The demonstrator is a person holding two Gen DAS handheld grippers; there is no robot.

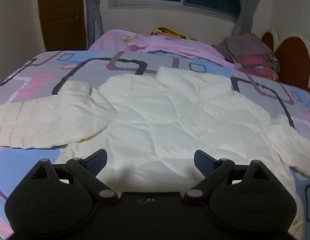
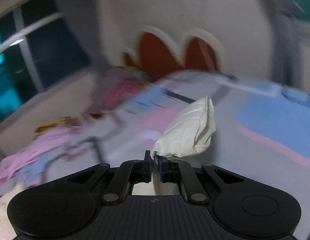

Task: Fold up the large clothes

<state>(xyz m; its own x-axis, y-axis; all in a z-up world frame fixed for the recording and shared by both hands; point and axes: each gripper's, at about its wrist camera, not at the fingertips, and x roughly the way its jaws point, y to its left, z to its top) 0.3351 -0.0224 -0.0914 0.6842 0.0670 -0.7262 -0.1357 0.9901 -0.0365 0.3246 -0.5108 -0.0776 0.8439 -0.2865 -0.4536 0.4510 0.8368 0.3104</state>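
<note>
On the patterned bedspread (image 1: 44, 70) lay a white garment (image 1: 155, 110), the right gripper (image 2: 155, 161) clenched on its sleeve (image 2: 191, 130) for folding, the left gripper (image 1: 150, 156) released above it.

No text, label, brand, number or sign can be read in either view.
</note>
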